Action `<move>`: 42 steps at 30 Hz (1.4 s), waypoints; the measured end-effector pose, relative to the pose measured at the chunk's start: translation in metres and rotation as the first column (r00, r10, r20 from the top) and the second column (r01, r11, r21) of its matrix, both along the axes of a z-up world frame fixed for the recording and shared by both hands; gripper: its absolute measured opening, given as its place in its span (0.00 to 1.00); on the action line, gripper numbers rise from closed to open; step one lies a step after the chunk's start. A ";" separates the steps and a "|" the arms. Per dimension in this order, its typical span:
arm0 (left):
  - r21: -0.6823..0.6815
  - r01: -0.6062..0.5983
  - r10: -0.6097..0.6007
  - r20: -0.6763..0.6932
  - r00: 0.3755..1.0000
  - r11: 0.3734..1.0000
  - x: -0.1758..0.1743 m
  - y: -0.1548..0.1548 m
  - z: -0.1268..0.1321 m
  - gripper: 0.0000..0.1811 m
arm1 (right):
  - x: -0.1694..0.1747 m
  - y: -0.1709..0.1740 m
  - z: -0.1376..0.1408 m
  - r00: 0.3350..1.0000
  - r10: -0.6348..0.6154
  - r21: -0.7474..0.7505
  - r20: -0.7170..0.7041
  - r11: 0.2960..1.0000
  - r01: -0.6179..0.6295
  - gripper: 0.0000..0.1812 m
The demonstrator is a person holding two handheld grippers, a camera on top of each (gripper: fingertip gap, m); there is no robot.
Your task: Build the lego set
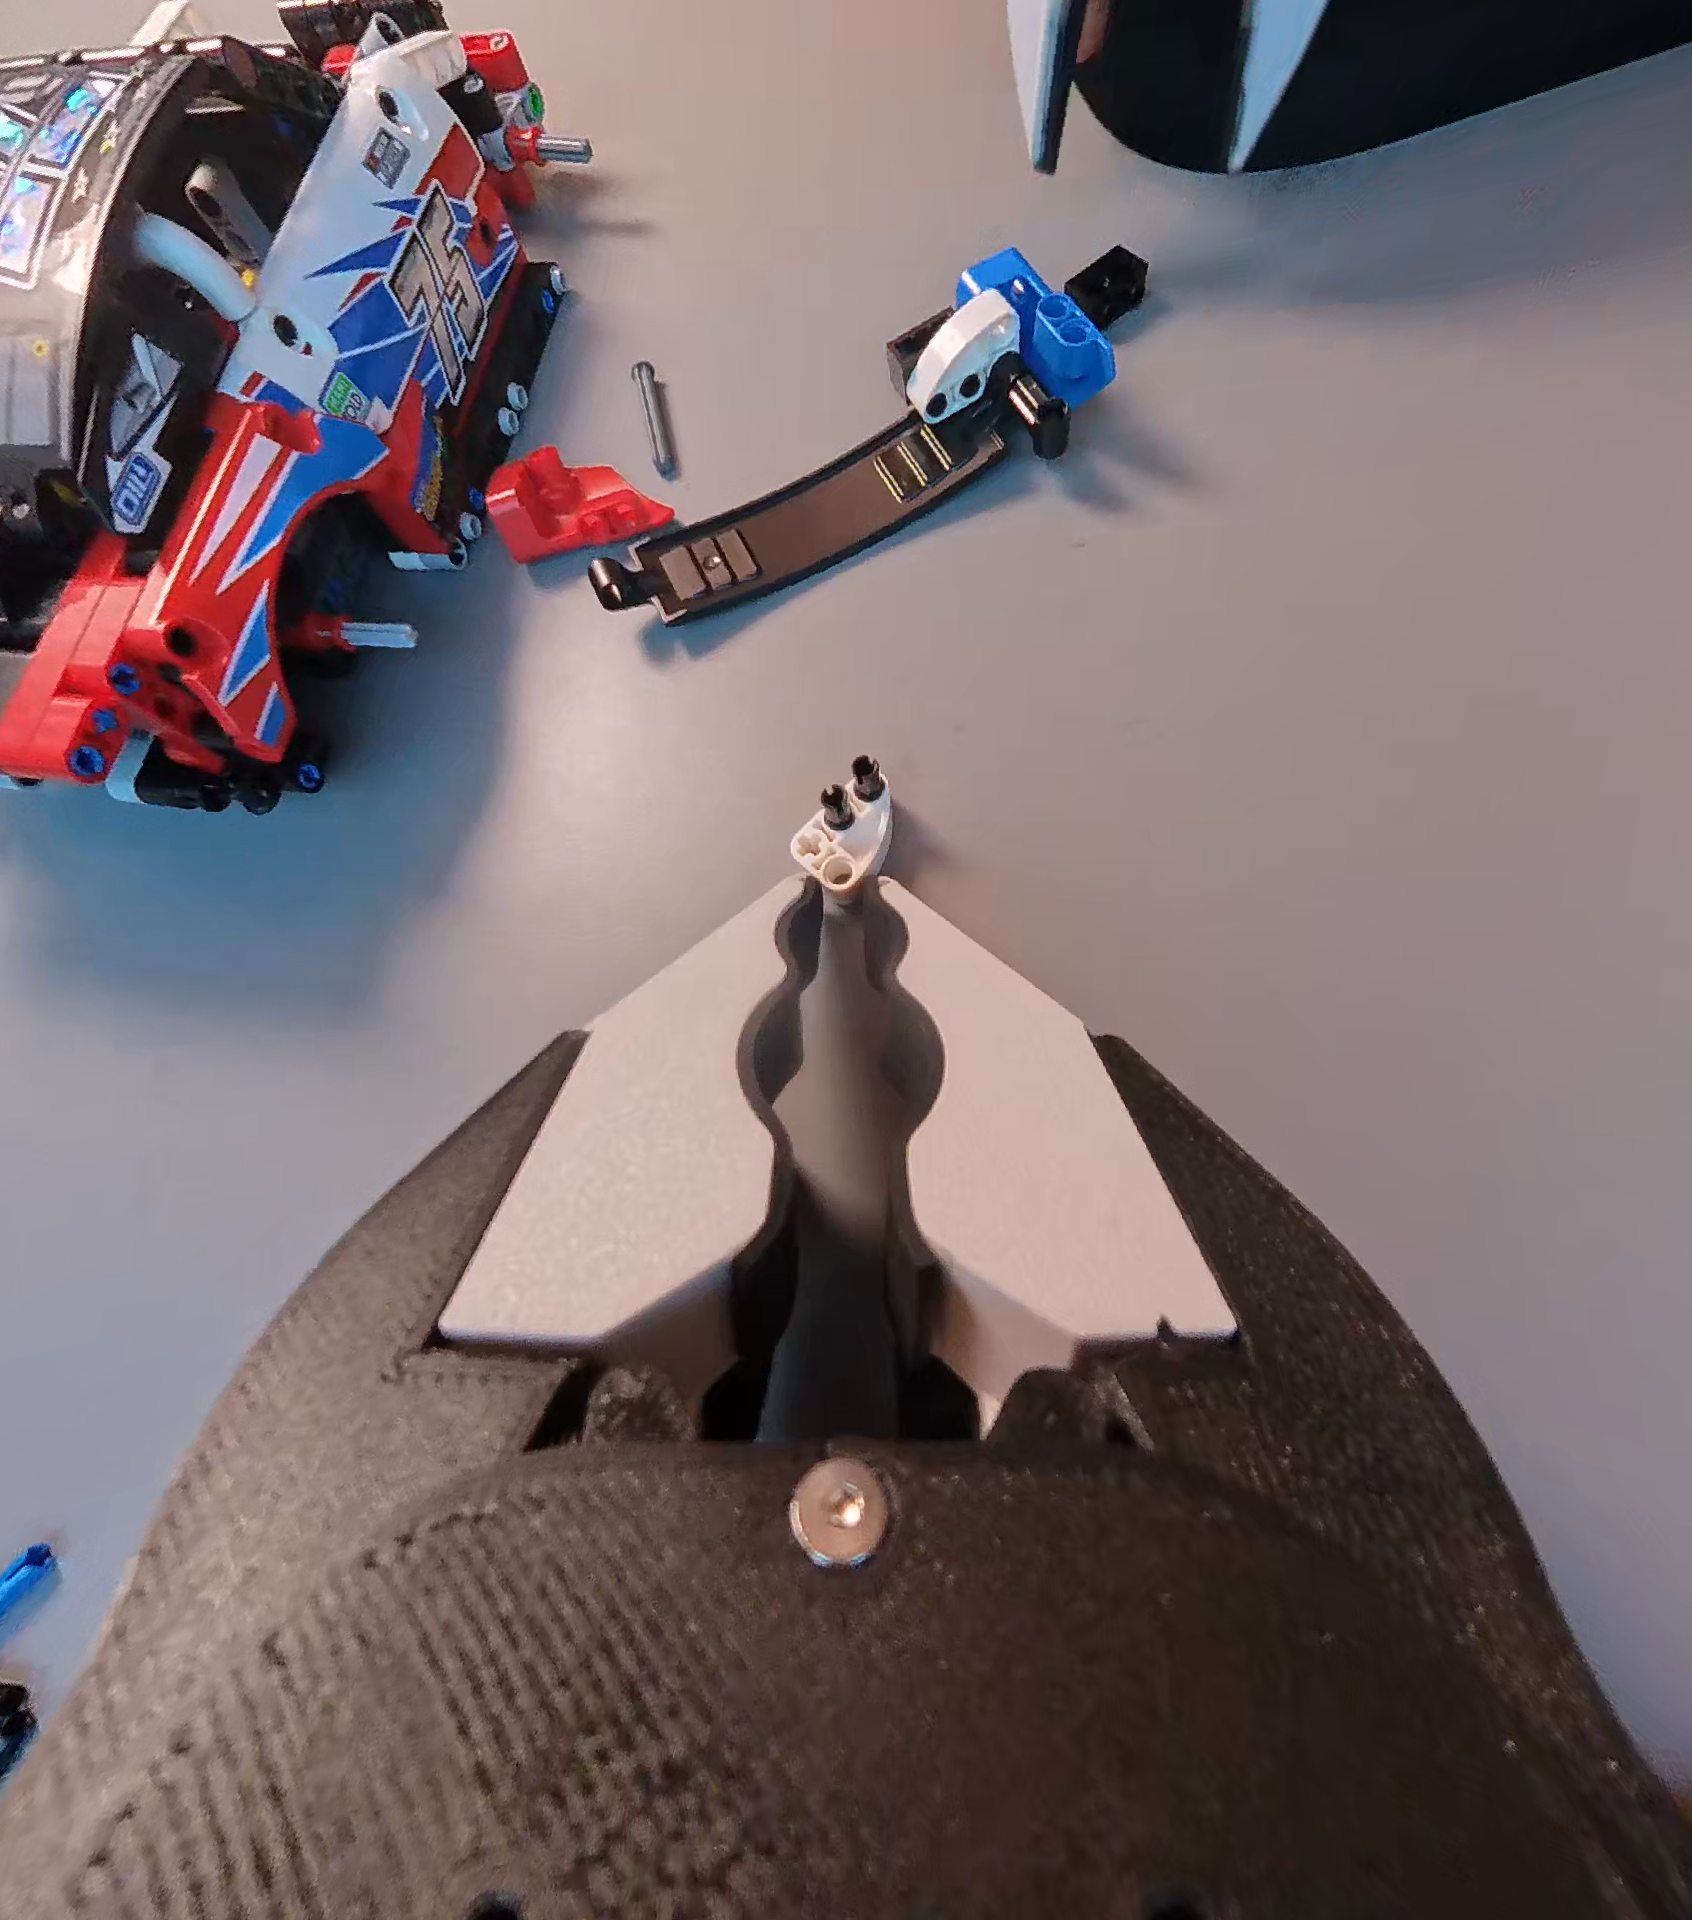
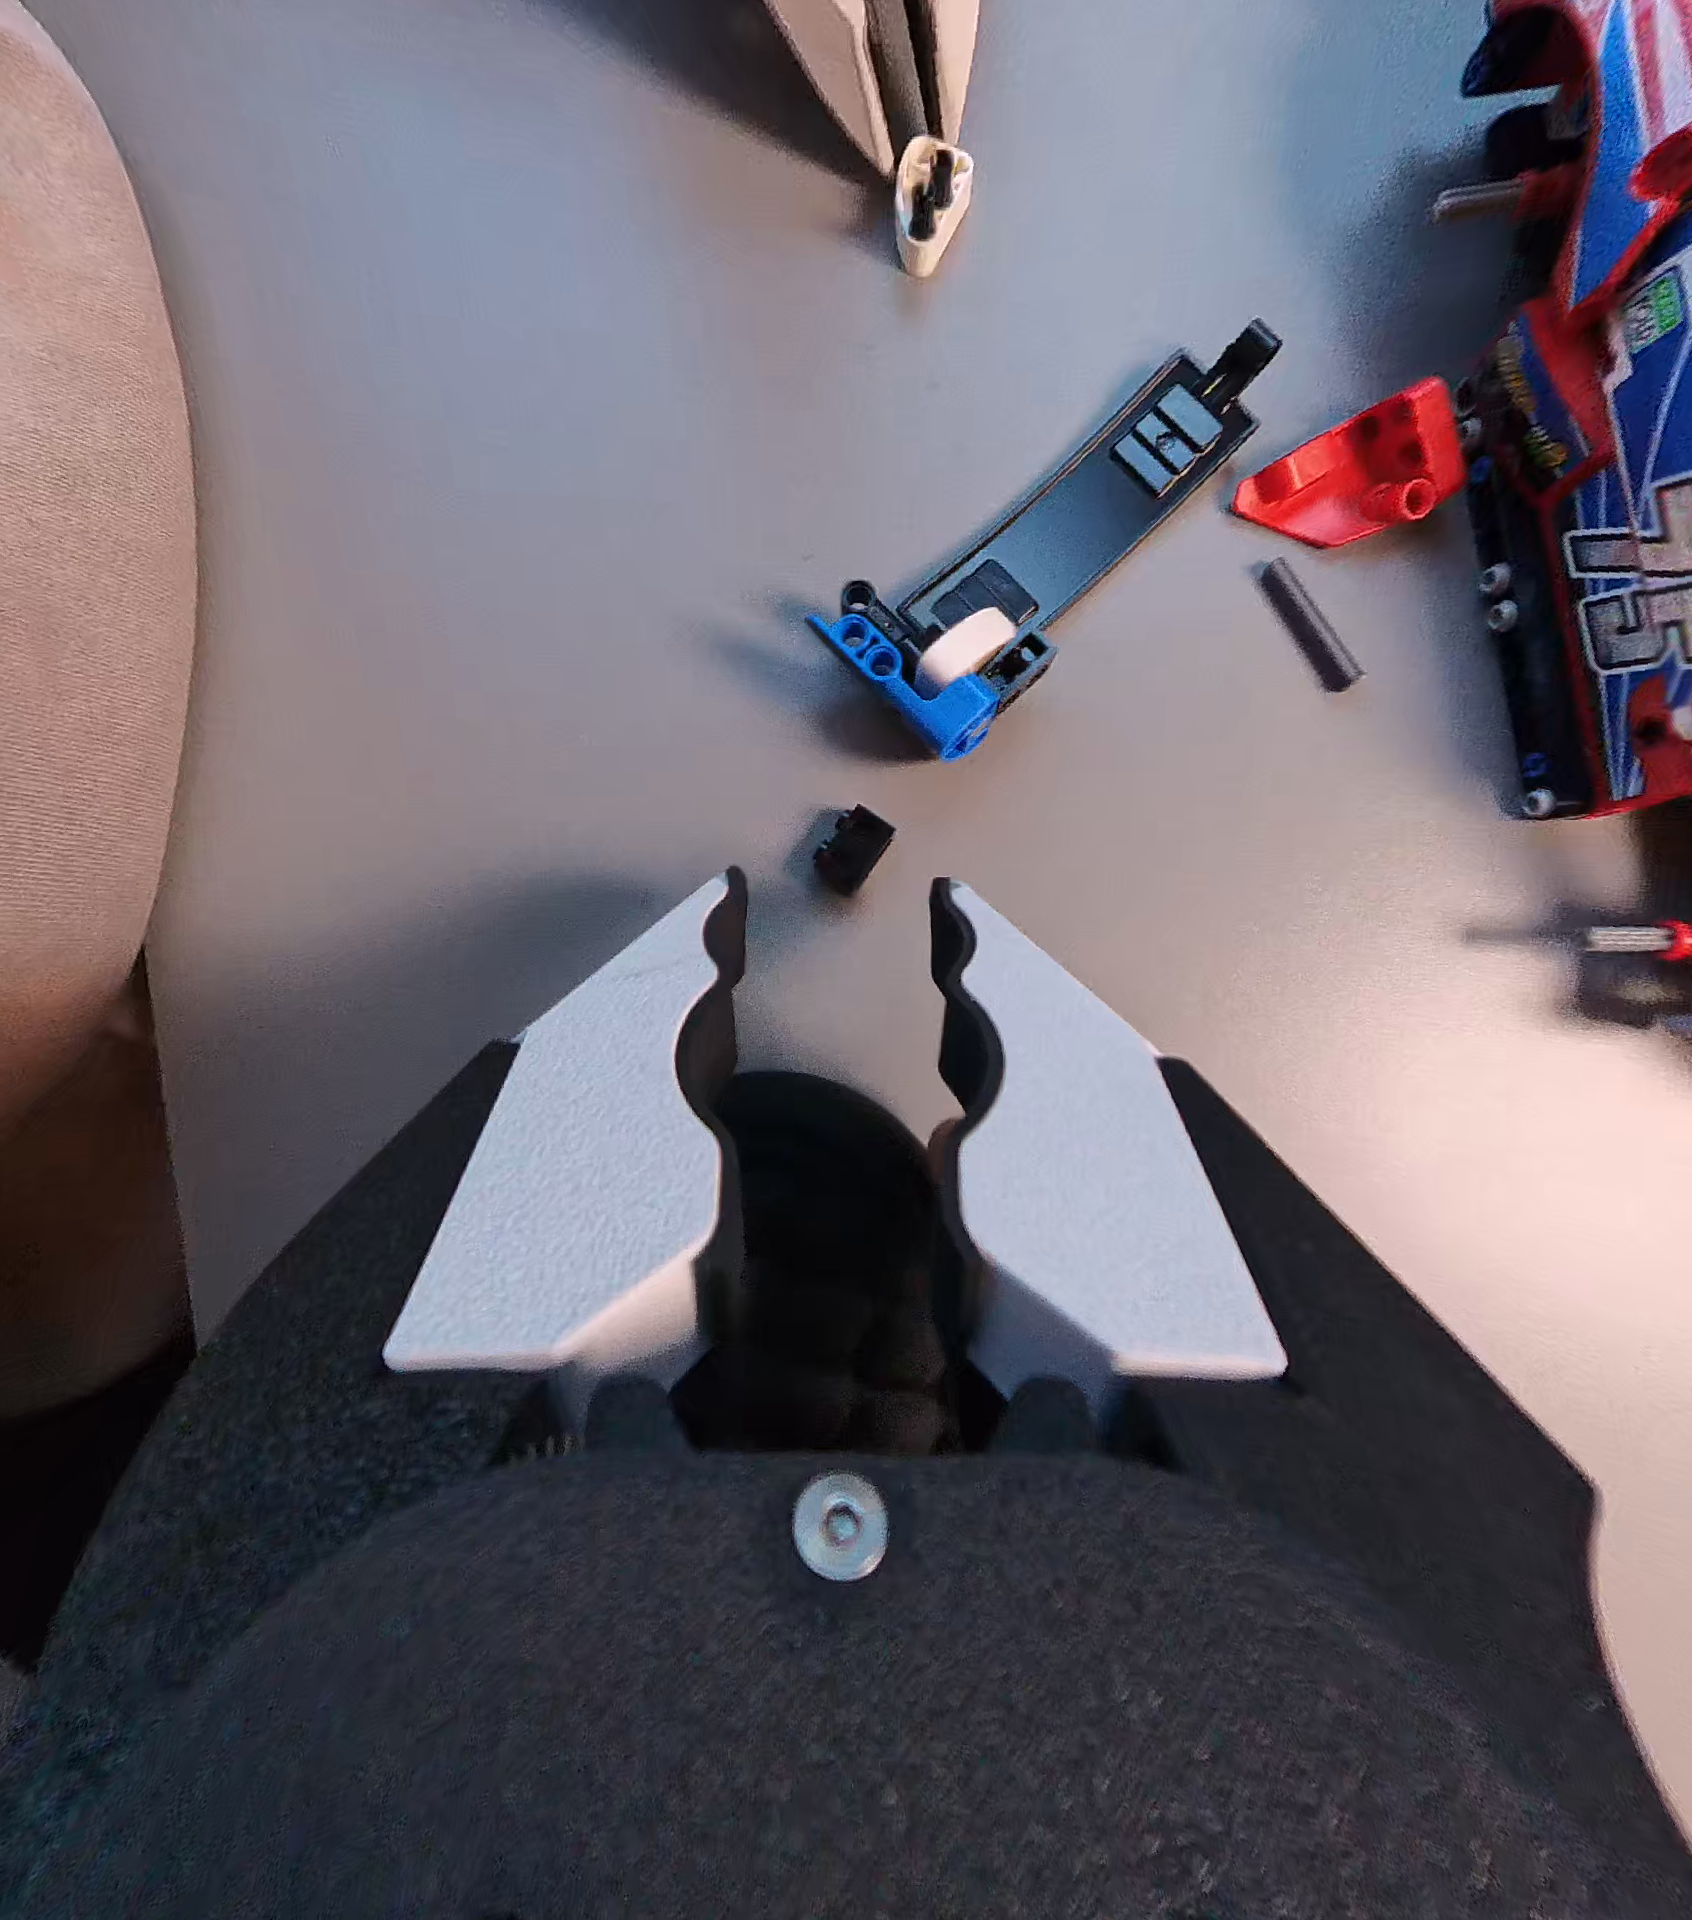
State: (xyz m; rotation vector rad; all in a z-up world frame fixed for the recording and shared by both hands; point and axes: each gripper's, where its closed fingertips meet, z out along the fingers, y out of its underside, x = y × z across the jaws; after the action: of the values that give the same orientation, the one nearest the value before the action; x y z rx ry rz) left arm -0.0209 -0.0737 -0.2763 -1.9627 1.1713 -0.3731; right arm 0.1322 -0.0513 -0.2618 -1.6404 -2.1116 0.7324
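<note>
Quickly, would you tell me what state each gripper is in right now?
Left gripper: shut on a small white piece with two black pins.
Right gripper: open, holding nothing; a small black piece lies just ahead of its tips.

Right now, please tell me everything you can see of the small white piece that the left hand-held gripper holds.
The small white piece is a curved, glossy plastic panel with round holes and one cross-shaped hole. Two black pins stand in its far end. The left hand-held gripper is shut on its near end, pinching it at the fingertips. It is held above the grey table, apart from the other parts.
</note>
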 end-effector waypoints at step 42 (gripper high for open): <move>0.481 -0.234 0.048 0.367 0.929 0.845 0.006 0.021 0.111 0.00 | -0.150 -0.009 0.098 0.777 -0.418 -0.733 -0.470 0.675 -0.080 0.04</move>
State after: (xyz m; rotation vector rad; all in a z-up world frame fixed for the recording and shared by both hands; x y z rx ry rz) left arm -0.0148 -0.0530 -0.1658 -1.4259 0.7856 -0.2687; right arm -0.0174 -0.0598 -0.1642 -1.5749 -1.1912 1.9141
